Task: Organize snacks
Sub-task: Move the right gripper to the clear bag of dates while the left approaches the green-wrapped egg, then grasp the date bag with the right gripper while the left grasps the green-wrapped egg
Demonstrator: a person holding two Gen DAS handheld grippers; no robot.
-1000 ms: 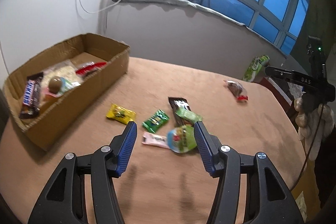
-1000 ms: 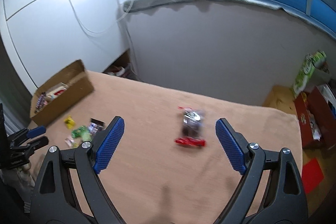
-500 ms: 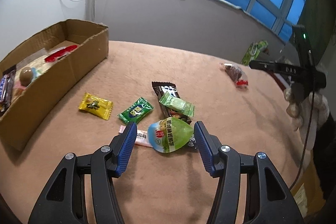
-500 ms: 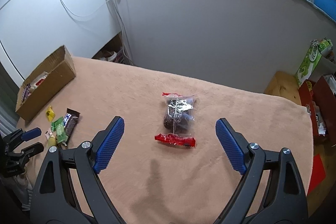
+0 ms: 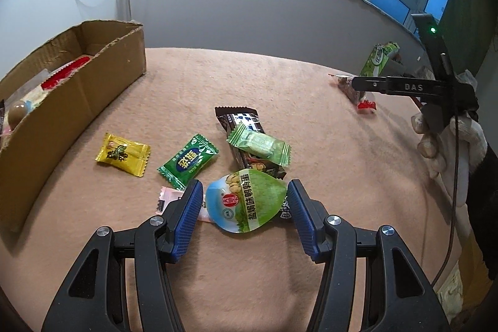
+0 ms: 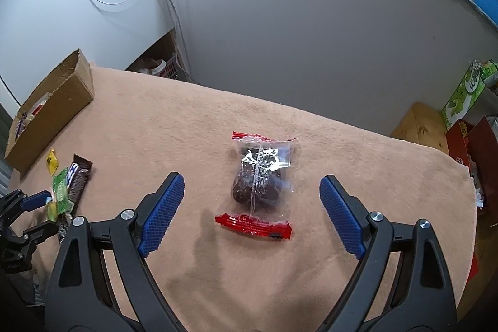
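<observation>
My left gripper [image 5: 244, 204] is open, its blue pads either side of a round green and blue egg snack packet [image 5: 246, 203] lying on the tan cloth. Around it lie a yellow candy [image 5: 122, 154], a green candy [image 5: 187, 161], a pale green candy [image 5: 260, 143] on a dark chocolate bar [image 5: 239, 126], and a pink wrapper [image 5: 168, 201]. My right gripper [image 6: 252, 204] is open just above a clear red-edged packet of dark dates [image 6: 258, 185]. That packet also shows in the left wrist view [image 5: 354, 92].
A cardboard box [image 5: 71, 83] holding several snacks stands at the table's left; it also shows in the right wrist view [image 6: 49, 111]. A grey wall runs behind the table. Green and red cartons [image 6: 467, 95] stand off the right edge.
Both grippers have come closer and lower to their packets. The egg snack now lies between my left pads, and the date packet lies between my right pads.
</observation>
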